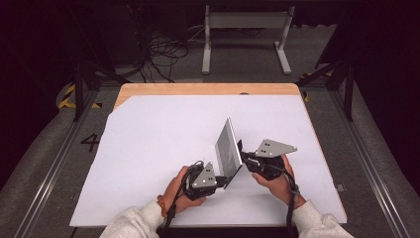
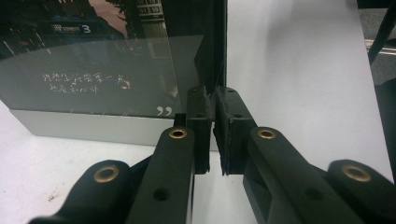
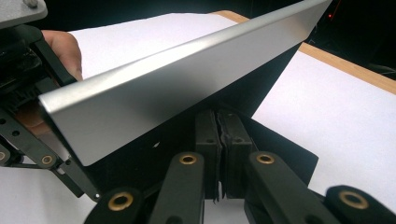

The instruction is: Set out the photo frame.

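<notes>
A thin booklet with a silver cover (image 1: 228, 147) stands tilted, partly opened, above the white sheet (image 1: 158, 134) near the table's front. My left gripper (image 1: 221, 180) is shut on its lower edge; the left gripper view shows that gripper (image 2: 214, 100) pinching a thin dark edge beside a dark printed page (image 2: 93, 79) with white writing. My right gripper (image 1: 242, 157) holds the booklet from the right. In the right gripper view this gripper (image 3: 219, 122) is shut on a dark inner leaf (image 3: 275, 140) under the silver cover (image 3: 187, 79).
The white sheet covers a wooden table whose bare edge (image 1: 208, 89) shows at the back. Behind the table, a white frame (image 1: 243, 22) and loose cables (image 1: 163, 52) are on the floor. Dark stands (image 1: 346, 79) flank the table.
</notes>
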Demonstrator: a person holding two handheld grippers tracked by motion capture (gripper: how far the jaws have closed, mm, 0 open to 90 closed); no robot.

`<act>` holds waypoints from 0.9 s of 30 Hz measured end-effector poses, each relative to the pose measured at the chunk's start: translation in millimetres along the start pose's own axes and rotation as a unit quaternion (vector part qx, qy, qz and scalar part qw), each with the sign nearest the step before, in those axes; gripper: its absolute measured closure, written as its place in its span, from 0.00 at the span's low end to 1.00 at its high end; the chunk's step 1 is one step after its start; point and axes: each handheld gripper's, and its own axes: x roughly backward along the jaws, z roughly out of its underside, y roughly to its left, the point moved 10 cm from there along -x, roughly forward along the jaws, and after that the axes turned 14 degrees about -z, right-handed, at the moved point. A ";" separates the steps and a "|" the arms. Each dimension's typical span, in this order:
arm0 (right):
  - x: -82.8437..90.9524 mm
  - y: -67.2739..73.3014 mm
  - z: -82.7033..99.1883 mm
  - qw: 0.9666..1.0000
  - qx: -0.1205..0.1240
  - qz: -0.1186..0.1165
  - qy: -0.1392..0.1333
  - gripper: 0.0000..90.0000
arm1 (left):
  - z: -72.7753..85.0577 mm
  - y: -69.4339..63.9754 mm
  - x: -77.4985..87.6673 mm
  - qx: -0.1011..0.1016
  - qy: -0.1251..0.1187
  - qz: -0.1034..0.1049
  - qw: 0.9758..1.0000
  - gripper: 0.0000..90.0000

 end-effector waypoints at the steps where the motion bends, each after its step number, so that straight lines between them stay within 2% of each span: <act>1: 0.0 0.1 0.0 1.000 0.001 0.001 0.001 0.98 | -0.1 0.0 0.2 -0.001 0.000 0.000 1.000 0.93; 10: 0.5 -1.6 6.2 1.000 -0.002 0.010 0.013 0.92 | -0.8 0.6 1.7 -0.005 -0.002 -0.002 1.000 0.93; 15: 3.9 -2.6 13.0 0.999 -0.011 0.025 0.026 0.87 | -2.3 6.3 8.8 0.004 -0.008 -0.006 1.000 0.94; 18: 10.9 -2.4 18.6 0.999 -0.018 0.036 0.031 0.83 | 1.4 8.9 14.8 0.002 -0.003 -0.010 1.000 0.95; 23: 19.0 0.3 26.5 0.998 -0.026 0.041 0.037 0.82 | 7.0 12.5 25.2 0.006 -0.002 -0.010 1.000 0.95; 27: 25.8 7.0 32.1 0.998 -0.033 0.037 0.037 0.81 | 20.2 23.6 37.1 0.027 0.006 -0.021 0.999 0.94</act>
